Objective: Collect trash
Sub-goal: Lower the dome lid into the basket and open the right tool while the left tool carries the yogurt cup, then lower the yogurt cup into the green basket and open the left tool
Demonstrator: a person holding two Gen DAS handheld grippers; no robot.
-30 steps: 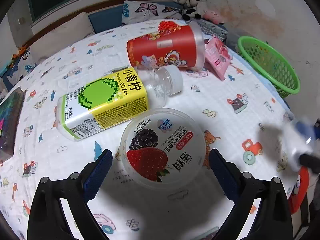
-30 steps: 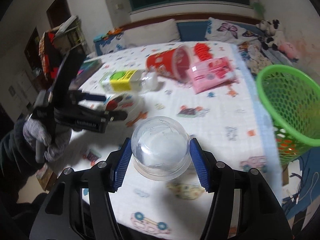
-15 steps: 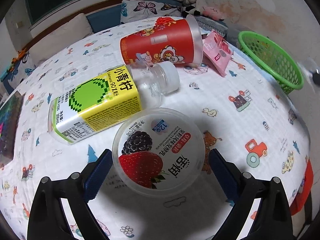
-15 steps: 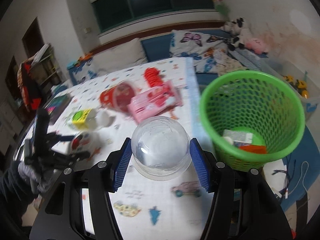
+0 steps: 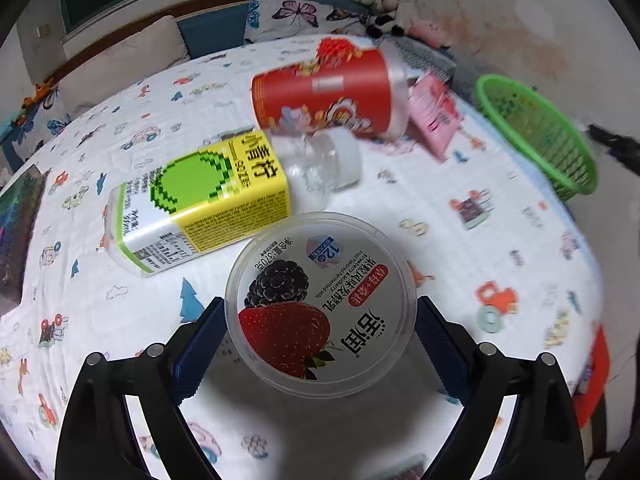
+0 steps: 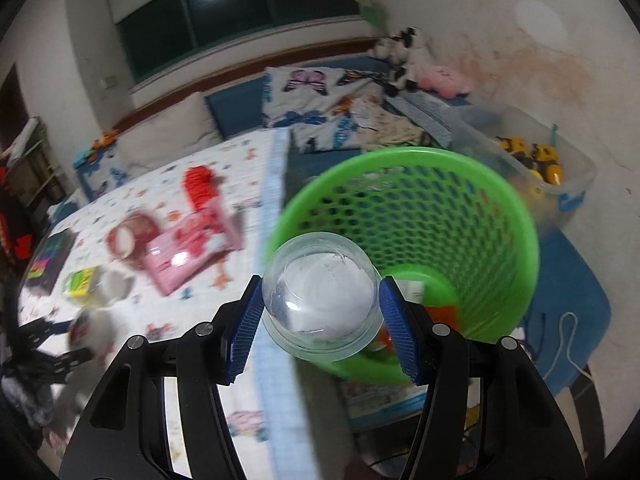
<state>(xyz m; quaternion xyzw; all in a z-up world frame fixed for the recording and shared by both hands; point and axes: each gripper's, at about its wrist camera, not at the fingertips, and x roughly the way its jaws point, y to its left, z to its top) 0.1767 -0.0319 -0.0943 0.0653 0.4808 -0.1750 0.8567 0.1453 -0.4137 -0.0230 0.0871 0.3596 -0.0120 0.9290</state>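
My right gripper [image 6: 320,316] is shut on a clear plastic dome cup [image 6: 320,300] and holds it over the near rim of the green mesh basket [image 6: 460,216], which holds some trash at its bottom. My left gripper [image 5: 320,344] is open, its blue pads on either side of a round yogurt tub [image 5: 320,308] with a strawberry lid; whether they touch it is unclear. Beyond the tub lie a yellow-green labelled bottle [image 5: 200,200], a red cup [image 5: 324,92] and a pink packet [image 5: 436,116]. The basket [image 5: 540,132] also shows at the right bed edge.
The trash lies on a bed with a white cartoon-print sheet [image 5: 480,248]. Pillows [image 6: 312,92] and plush toys [image 6: 404,56] are at the head. A clear toy bin [image 6: 540,160] stands behind the basket. A dark book [image 5: 16,216] lies at the left edge.
My right gripper has swung right with the dome cup, from over the bed to over the basket. My left gripper has advanced so the yogurt tub sits between its pads.
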